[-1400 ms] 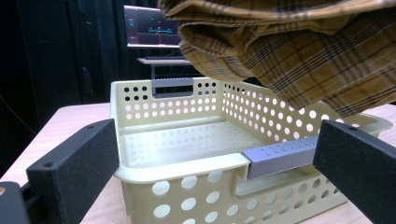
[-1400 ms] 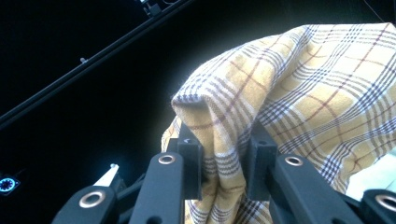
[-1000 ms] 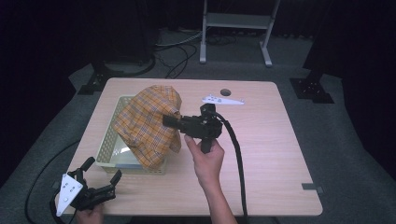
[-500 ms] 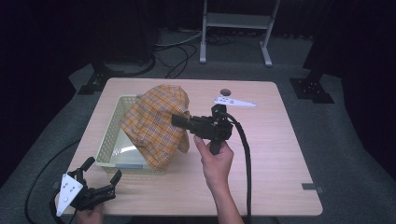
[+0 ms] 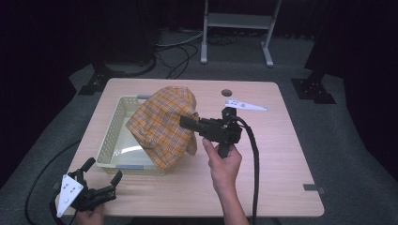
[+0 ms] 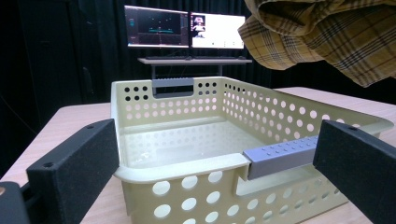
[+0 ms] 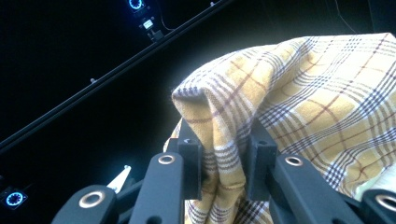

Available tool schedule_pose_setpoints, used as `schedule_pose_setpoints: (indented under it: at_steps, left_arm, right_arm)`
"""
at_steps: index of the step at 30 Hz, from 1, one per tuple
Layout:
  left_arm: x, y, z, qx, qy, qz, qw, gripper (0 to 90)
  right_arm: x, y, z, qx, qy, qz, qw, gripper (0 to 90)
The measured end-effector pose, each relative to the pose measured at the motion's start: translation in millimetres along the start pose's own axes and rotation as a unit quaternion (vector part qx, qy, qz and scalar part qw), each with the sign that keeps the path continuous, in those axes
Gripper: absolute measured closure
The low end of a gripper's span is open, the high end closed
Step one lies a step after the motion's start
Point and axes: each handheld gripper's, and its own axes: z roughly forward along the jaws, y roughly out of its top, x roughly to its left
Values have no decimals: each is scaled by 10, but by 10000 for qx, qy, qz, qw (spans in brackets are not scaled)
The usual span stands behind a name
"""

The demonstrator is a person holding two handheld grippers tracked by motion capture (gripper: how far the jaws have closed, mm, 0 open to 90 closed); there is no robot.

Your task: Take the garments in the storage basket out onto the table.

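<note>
Above the table's left half, right tongs (image 5: 185,122) clamped on the plaid cloth (image 5: 162,124) should keep it high, clearing the basket (image 5: 110,140) rim; left tongs (image 5: 101,180) gape idle.

The plaid cloth (image 5: 162,124) hung over the far right part of the basket (image 5: 112,136) and hid that corner and the right wall from the high view. In the left gripper view the cloth (image 6: 327,32) ran off the top and right edges. The right gripper (image 7: 223,163) covered a pinched fold, so the cloth's edge there could not be made out. The left hand (image 5: 89,216) was cut off at the bottom edge.
</note>
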Motion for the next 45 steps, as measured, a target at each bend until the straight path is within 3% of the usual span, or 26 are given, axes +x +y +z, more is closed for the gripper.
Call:
schedule_pose_setpoints:
  at_steps: [18,45]
  left_arm:
    - [0,0,1,-3,0,1,10000,1]
    - [-1,0,-1,4,-1,0,10000,1]
  right_arm:
    - [-68,-3,-317,-296,-52,94,9995,728]
    - [-201,-61,-651,-436,-321,242,9982,727]
